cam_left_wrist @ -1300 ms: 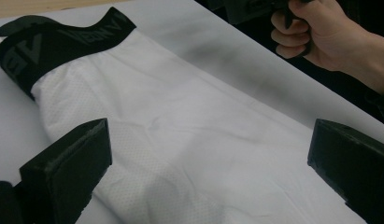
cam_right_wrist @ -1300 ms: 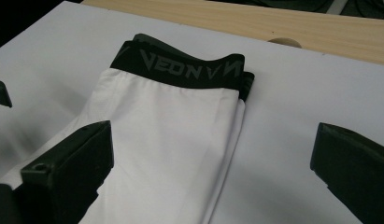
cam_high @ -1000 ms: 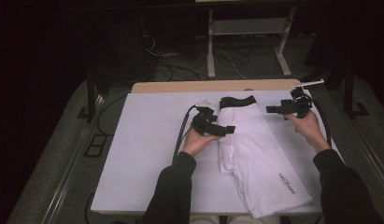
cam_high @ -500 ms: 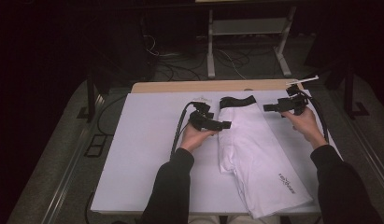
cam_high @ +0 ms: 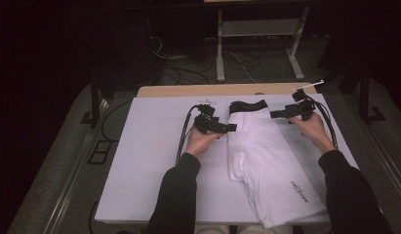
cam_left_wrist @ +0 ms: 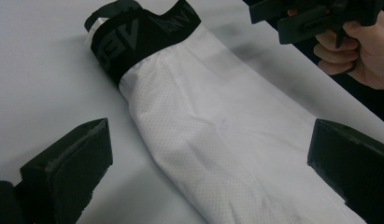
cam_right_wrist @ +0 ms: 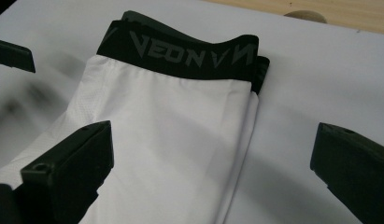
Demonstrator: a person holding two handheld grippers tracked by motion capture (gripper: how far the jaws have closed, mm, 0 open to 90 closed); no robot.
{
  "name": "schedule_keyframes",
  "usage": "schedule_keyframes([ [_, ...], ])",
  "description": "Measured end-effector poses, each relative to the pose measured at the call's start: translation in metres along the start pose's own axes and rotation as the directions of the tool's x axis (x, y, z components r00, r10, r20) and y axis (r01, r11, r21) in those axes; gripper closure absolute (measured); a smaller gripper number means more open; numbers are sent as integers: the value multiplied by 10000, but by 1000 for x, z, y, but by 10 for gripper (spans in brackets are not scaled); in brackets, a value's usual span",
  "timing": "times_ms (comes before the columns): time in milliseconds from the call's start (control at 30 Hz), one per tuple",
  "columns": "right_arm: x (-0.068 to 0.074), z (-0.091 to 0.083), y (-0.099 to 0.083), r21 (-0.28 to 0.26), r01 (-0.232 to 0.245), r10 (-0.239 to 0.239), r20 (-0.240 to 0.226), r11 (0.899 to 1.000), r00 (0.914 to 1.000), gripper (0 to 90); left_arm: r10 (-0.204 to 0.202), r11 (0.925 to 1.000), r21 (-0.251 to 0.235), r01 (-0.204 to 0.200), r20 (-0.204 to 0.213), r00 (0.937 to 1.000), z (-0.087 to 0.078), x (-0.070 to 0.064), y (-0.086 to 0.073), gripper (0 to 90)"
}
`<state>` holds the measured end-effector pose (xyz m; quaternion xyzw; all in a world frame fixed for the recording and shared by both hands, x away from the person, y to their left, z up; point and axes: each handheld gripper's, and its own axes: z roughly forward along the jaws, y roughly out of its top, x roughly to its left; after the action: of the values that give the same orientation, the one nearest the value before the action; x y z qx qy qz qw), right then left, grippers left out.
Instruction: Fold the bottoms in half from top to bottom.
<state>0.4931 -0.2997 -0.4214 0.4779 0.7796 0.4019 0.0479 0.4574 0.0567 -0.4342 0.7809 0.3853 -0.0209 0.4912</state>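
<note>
On the white tabletop (cam_high: 149, 161), left to right in the high view: left hand-held gripper (cam_high: 231, 128) held by the left hand (cam_high: 200, 141), cable looping back toward the person, jaws pointing right at the left edge of the shorts (cam_high: 266, 161). Jaws released, wide apart, nothing between them; in the left gripper view they straddle the white fabric from above, apart from it as far as can be told. Shorts are white, folded lengthwise, lying flat mid-right on the tabletop, black waistband (cam_high: 248, 106) at the far end, legs running toward the person's near right edge, small dark logo near the hem. Waistband lettering readable in the right gripper view (cam_right_wrist: 189, 53); folded edge on the right side there, layers stacked. Fabric is fine mesh with light creases in the left gripper view (cam_left_wrist: 213, 140). Right of the shorts: right hand-held gripper (cam_high: 273, 114) in the right hand (cam_high: 310, 127), jaws pointing left toward the waistband's right side, just beside it, contact cannot be told. Jaws released, wide open, empty; the right gripper view shows them spread over the upper part of the shorts. Right hand and gripper also seen top right in the left gripper view (cam_left_wrist: 320, 18). Wood strip (cam_high: 188, 90) along the far edge of the tabletop.
</note>
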Motion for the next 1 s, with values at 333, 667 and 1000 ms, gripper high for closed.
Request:
schedule_keyframes([
  [333,3,11,5,594,-71,75,-68,9982,9999,0,-431,9989,174,432,-61,9991,8,13,2,0],
  [667,-1,15,8,727,-204,220,-205,9971,9995,111,-524,9972,528,524,-17,9986,20,15,5,16],
  [1000,-7,19,4,1054,-430,469,-354,9935,9983,200,-841,9953,463,845,-107,9964,30,23,3,128],
])
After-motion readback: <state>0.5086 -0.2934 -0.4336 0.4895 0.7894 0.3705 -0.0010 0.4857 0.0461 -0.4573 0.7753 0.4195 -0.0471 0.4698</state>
